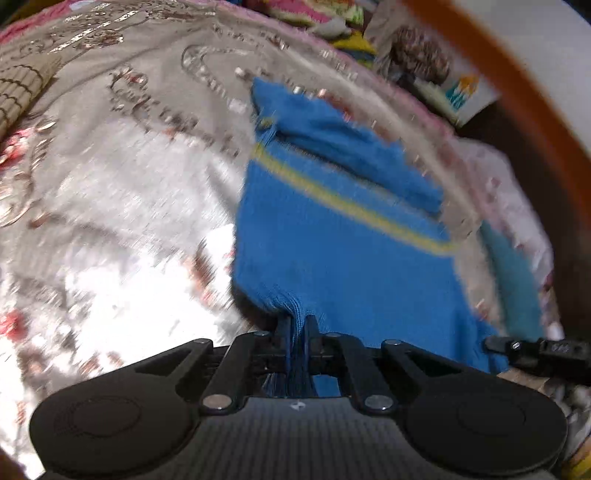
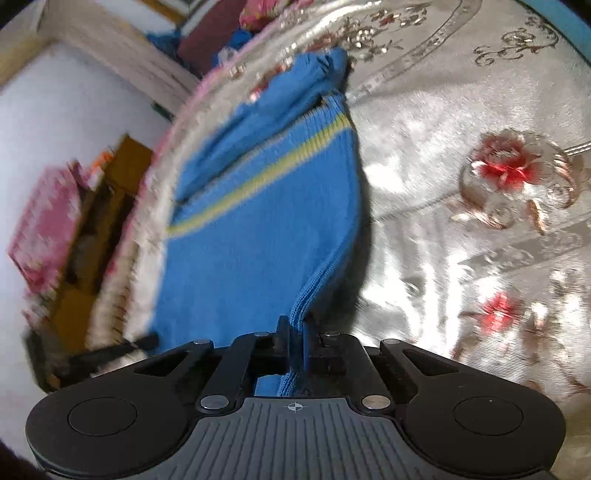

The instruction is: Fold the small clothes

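Observation:
A small blue knit garment (image 1: 343, 254) with a yellow stripe lies on a shiny floral bedspread (image 1: 122, 177). My left gripper (image 1: 296, 326) is shut on its near edge, fabric bunched between the fingers. The tip of the right gripper (image 1: 532, 349) shows at the garment's right edge. In the right wrist view the same blue garment (image 2: 266, 229) stretches away from me, and my right gripper (image 2: 295, 328) is shut on its ribbed near edge. The left gripper's tip (image 2: 122, 347) shows at lower left. Both views are motion-blurred.
A woven mat (image 1: 18, 92) lies at the bedspread's far left. Colourful clothes (image 1: 317, 14) and a printed box (image 1: 436, 70) sit beyond the bed edge. A curved orange rim (image 1: 517, 103) runs at right. A pink bundle (image 2: 44, 225) and brown furniture (image 2: 110, 221) lie left of the bed.

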The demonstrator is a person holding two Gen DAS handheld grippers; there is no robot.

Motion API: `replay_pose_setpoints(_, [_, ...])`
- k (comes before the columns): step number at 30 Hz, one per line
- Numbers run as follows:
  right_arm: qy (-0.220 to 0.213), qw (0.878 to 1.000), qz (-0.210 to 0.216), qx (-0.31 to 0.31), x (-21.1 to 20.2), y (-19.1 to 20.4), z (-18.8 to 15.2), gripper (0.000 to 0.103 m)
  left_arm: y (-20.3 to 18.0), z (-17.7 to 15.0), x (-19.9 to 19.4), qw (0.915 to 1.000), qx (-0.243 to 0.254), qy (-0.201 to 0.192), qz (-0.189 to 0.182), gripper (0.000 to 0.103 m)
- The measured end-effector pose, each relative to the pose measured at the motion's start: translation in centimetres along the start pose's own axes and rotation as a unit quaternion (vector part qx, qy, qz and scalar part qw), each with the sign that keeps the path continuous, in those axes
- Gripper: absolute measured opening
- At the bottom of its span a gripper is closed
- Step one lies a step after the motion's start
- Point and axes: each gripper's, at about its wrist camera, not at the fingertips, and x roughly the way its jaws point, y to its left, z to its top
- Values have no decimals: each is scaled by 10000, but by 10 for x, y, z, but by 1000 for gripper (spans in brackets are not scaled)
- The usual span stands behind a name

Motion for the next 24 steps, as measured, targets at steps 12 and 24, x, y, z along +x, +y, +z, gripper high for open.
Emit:
replay_pose_setpoints(12, [-1307, 9866, 930, 297, -5, 27, 95, 6, -29, 107, 23, 9936, 99, -937, -616, 11])
replay_pose_setpoints(24, [-1727, 9804, 850, 410, 43, 34, 185, 6, -34, 185, 81, 9917, 331, -1190, -364, 11])
